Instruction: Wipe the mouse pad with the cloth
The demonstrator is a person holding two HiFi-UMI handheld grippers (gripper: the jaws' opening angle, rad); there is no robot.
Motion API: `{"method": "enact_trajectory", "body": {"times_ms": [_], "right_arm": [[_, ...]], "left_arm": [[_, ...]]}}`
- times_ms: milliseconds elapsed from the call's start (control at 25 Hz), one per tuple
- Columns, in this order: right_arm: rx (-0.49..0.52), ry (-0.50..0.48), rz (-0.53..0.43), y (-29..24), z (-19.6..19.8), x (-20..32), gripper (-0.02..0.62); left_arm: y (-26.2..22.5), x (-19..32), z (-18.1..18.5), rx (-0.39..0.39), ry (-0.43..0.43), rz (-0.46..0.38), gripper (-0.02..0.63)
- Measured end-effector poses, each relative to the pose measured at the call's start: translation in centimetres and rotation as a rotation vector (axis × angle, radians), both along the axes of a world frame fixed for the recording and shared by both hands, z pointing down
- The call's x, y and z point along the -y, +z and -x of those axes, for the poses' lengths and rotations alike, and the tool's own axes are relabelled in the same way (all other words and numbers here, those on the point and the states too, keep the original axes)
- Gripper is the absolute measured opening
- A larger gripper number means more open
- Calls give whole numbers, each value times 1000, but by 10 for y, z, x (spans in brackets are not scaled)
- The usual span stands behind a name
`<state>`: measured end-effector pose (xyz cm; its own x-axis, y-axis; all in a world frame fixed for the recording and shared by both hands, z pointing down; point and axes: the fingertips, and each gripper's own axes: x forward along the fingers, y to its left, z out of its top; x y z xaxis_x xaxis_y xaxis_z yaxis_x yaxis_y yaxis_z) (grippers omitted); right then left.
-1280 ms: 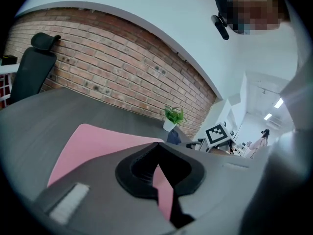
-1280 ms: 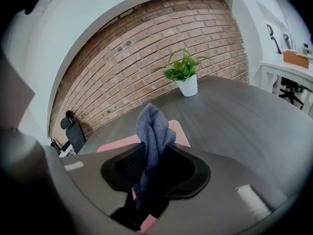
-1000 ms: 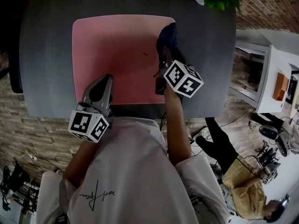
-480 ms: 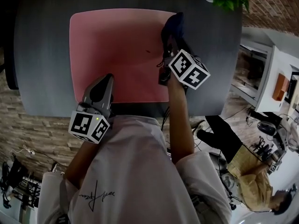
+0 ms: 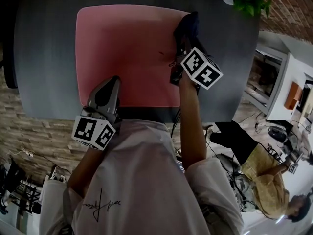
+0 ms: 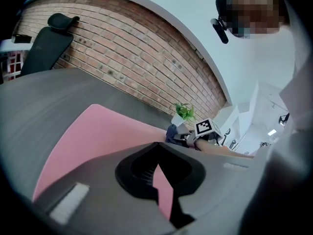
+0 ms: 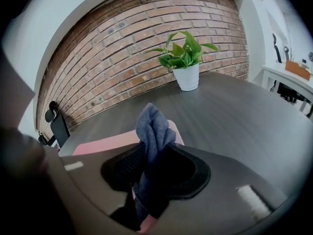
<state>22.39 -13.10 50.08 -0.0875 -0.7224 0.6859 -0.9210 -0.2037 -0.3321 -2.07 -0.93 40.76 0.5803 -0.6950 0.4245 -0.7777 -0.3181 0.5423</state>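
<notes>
The left tongs [image 5: 110, 84] sat at the near edge of the mouse pad [image 5: 127, 43], jaws nearly together with nothing between them, probably steadying the pad. The pink pad lay flat on the grey counter [image 5: 44, 58]. At the pad's far right edge, the right tongs [image 5: 182, 40] were clamped on the dark blue cloth [image 5: 189, 24], bunched up past the jaws. Step in hand, as judged: a wiping stroke along the right margin. The next move calls for pressing the cloth flat and sweeping it leftward across the pad.

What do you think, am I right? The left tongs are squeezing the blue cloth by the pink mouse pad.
No, the right tongs are squeezing the blue cloth by the pink mouse pad; the right gripper view shows it. The left tongs hold nothing.
</notes>
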Motion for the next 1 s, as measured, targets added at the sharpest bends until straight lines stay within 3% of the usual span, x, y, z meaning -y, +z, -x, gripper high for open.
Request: {"method": "enact_trajectory", "body": {"times_ms": [1000], "right_arm": [[-10, -63, 3, 6, 46, 8, 138]], "left_arm": [[3, 1, 24, -8, 3, 15, 13]]}}
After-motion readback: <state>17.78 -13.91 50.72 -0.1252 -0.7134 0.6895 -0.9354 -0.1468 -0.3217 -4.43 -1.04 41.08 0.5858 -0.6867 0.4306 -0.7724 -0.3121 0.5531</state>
